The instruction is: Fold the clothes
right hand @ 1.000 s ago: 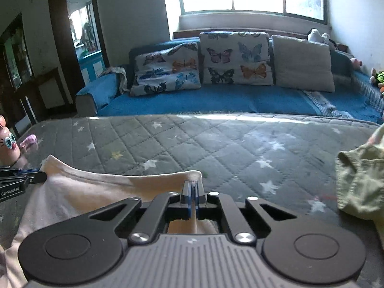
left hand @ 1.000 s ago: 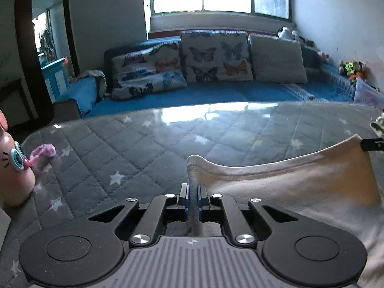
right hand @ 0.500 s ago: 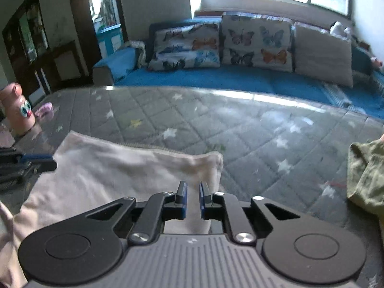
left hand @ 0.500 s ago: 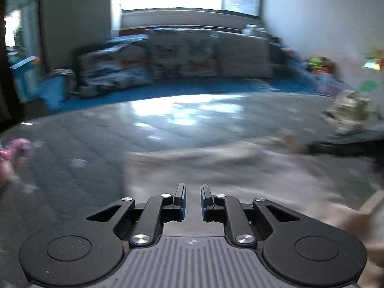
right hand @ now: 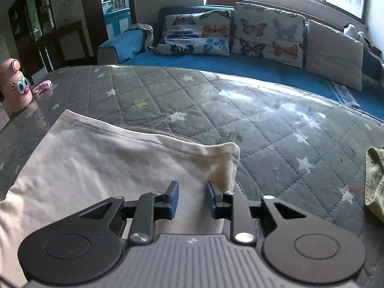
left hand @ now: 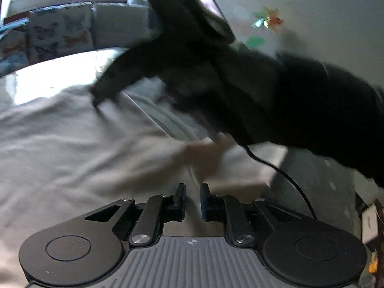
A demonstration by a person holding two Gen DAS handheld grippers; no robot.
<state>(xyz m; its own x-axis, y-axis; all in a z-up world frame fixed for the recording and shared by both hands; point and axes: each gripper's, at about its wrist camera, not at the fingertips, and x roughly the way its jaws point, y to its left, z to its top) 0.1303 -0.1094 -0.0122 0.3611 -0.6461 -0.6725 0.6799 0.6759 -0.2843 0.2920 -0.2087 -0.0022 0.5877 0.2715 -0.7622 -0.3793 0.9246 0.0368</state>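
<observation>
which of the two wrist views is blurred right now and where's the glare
Left wrist view: smeared by motion blur, the right gripper a dark streak over the pale garment. Right wrist view: sharp, with window glare on the quilted bed cover.

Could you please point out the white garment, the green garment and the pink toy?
white garment (right hand: 100,168), right wrist view, flat middle of the cloth.
green garment (right hand: 374,180), right wrist view, its folded edge.
pink toy (right hand: 18,88), right wrist view, its face.

Right gripper (right hand: 190,198) fingers just opening, tilted downward; left gripper (left hand: 192,198) narrowly parted, nothing gripped
</observation>
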